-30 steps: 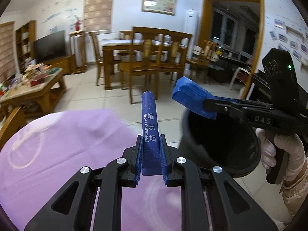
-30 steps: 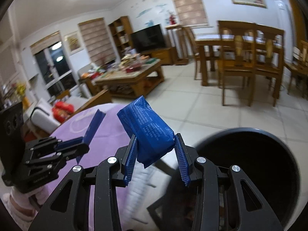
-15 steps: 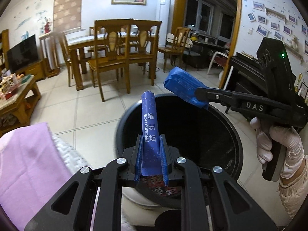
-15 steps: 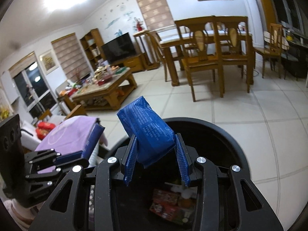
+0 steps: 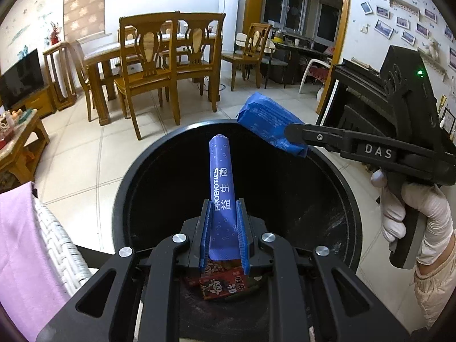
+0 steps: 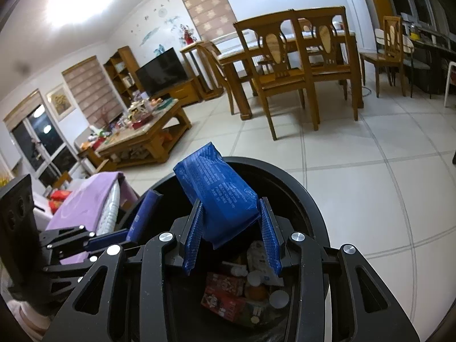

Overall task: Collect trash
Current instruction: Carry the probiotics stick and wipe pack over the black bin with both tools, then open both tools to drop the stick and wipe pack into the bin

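My left gripper is shut on a long blue probiotics sachet and holds it upright over the open black trash bin. My right gripper is shut on a crumpled blue packet, also above the bin. The right gripper with its packet shows over the bin's far right rim in the left wrist view. The left gripper with the sachet shows at the bin's left rim in the right wrist view. Red wrappers and other trash lie at the bin's bottom.
A table with a purple cloth and a white woven edge stands left of the bin. Tiled floor surrounds the bin. Wooden dining chairs and table stand beyond, and a cluttered coffee table at the far left.
Both grippers have moved from over the purple table to above the bin's opening, still holding their items. The bin's contents have come into view.
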Tool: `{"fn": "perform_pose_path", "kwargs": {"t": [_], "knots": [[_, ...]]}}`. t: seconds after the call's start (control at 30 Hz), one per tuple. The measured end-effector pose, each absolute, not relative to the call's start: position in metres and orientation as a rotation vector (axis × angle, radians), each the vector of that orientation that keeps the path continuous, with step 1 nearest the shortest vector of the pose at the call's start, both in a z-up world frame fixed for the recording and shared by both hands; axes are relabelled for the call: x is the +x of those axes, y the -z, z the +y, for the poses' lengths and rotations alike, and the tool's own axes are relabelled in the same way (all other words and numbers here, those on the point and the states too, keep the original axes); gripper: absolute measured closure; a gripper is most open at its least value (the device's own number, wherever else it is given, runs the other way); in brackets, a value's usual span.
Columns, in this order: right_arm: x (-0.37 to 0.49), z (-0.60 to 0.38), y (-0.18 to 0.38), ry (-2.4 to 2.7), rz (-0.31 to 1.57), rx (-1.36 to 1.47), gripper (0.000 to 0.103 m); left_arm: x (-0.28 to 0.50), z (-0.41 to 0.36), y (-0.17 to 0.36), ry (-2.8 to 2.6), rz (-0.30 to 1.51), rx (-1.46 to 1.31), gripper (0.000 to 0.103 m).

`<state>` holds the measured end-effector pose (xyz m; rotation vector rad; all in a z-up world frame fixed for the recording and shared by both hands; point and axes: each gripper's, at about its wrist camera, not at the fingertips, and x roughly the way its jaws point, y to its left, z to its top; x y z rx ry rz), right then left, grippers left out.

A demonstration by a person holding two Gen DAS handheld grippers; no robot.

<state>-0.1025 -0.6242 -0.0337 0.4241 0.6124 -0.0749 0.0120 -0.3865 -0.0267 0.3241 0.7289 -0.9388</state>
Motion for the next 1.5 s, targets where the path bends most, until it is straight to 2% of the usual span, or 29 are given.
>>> {"fn": "perform_pose_path", "kwargs": {"t": [0.73,0.83,1.03,1.07,1.1,1.13,1.2,1.33,1.4,1.5], "knots": [[-0.087,-0.617,0.059,0.081,0.638,0.444,0.064,0.011,-0.396,0.041,0.949,0.762,0.358,0.085],[-0.084,-0.616,0.061,0.082,0.646,0.446,0.064,0.011,-0.397,0.044,0.944,0.767,0.367,0.082],[-0.079,-0.612,0.065,0.079,0.663,0.452,0.062,0.013,-0.401,0.046,0.924,0.771,0.373,0.082],[-0.078,-0.611,0.065,0.079,0.666,0.451,0.059,0.013,-0.400,0.046,0.924,0.772,0.373,0.081],[-0.077,-0.611,0.066,0.082,0.668,0.451,0.051,0.013,-0.400,0.046,0.923,0.772,0.375,0.077],[-0.078,-0.610,0.065,0.083,0.666,0.455,0.048,0.013,-0.401,0.047,0.921,0.774,0.379,0.070],[-0.079,-0.608,0.065,0.078,0.661,0.458,0.047,0.010,-0.402,0.046,0.924,0.763,0.389,0.040],[-0.079,-0.604,0.061,0.080,0.651,0.446,0.040,0.005,-0.402,0.048,0.933,0.756,0.410,0.034],[-0.079,-0.601,0.060,0.077,0.650,0.442,0.039,0.005,-0.401,0.049,0.937,0.757,0.411,0.022],[-0.079,-0.597,0.058,0.076,0.647,0.438,0.035,0.002,-0.399,0.049,0.936,0.754,0.422,0.012]]}}
